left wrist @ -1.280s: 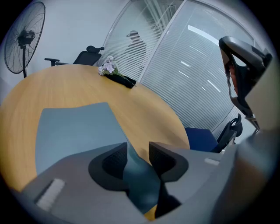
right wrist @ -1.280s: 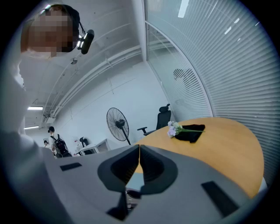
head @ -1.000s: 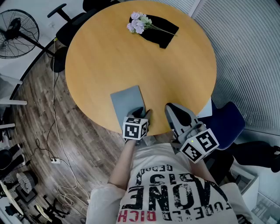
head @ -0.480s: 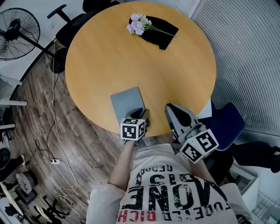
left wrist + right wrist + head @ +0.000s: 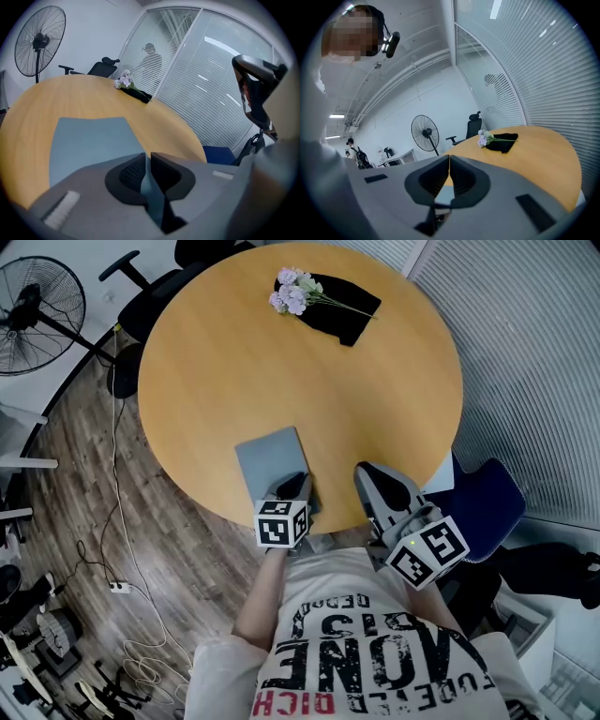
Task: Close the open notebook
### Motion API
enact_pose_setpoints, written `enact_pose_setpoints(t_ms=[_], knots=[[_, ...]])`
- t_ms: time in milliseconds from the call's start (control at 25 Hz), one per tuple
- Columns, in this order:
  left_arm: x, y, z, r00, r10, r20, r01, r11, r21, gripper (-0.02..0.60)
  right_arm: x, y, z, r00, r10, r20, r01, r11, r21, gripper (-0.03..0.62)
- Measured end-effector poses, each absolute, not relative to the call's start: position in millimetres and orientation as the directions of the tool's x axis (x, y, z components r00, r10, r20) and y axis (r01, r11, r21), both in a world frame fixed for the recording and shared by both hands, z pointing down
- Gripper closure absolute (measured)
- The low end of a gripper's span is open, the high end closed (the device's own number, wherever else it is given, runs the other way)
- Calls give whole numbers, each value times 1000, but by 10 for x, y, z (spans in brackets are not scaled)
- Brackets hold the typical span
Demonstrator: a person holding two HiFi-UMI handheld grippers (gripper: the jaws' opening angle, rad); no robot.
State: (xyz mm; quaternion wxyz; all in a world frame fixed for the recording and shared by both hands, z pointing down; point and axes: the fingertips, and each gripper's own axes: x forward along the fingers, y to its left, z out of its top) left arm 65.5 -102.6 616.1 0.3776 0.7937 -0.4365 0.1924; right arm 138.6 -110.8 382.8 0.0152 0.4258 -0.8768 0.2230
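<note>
1. Centrally, a round wooden table (image 5: 309, 381) fills the head view, standing on a plank floor beside slatted blinds.
2. Off its near right edge stands a blue chair (image 5: 487, 507). A black office chair (image 5: 141, 287) sits at the far left edge, with a pedestal fan (image 5: 37, 310) beyond it.
3. Nearest the person, a blue-grey notebook (image 5: 267, 456) lies flat on the table by the near edge. It shows as one plain rectangle. Its long axis runs from the near edge towards the table's middle, and the far end leans a little to the left. One short end is close to the table's rim.
4. At the notebook's near right corner, the left gripper (image 5: 295, 486) points down and forward. Its jaws have just been closing and are now only a thin slit apart. The notebook's blue-grey fills that slit in the left gripper view. I cannot make out whether the pads actually pinch it.
5. Just right of that, the right gripper (image 5: 367, 474) hangs over the table's near rim, apart from the notebook. Its jaw tips meet and hold nothing.
6. Far across the table lies a black cloth (image 5: 347, 307), well apart from the notebook.
7. Lastly, a small bunch of pale purple flowers (image 5: 291, 292) rests on the cloth's left end, and its stems trail to the right over the cloth.
</note>
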Motion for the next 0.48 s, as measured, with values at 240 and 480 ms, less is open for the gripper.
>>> enact_pose_setpoints(t_ms=[240, 480], knots=[[640, -1030, 6194, 518, -547, 658, -855, -339, 392, 569, 1381, -1113, 3831, -636, -740, 220, -754, 536, -378, 582], [628, -1034, 6205, 509, -542, 669, -861, -330, 387, 571, 1399, -1101, 3839, -632, -742, 224, -758, 532, -377, 582]])
